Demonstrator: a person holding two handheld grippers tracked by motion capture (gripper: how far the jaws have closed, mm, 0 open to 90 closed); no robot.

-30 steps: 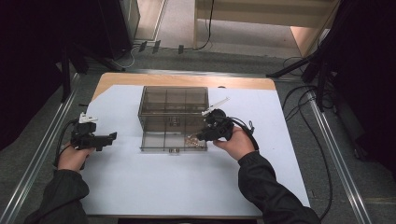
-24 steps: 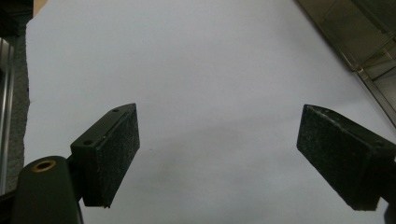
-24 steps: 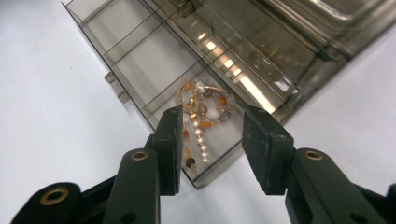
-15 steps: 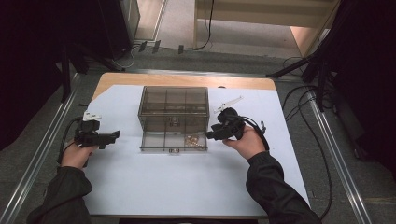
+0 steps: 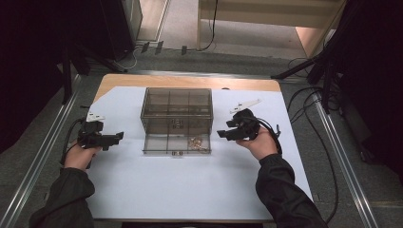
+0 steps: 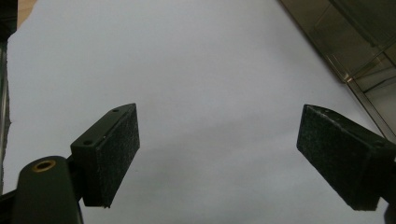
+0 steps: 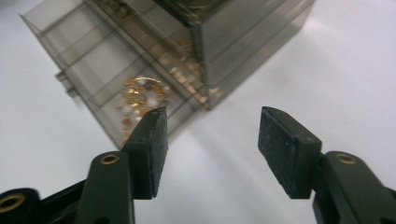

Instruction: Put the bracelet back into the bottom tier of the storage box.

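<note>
Two hand-held grippers are resting either side of a smoky translucent plastic drawer cabinet (image 5: 177, 110), which is sitting mid-table on the white table sheet (image 5: 190, 190). Its lowest drawer (image 5: 177, 144) is standing pulled out toward the person, long axis running left to right, holding a small gold-coloured chain, possibly a bracelet (image 7: 142, 95), at its right end. Left gripper (image 5: 117, 137) is hovering well apart, jaws spread wide, empty. Right gripper (image 5: 222, 134) is pointing at the drawer's right corner, jaws parted, gripping nothing.
</note>
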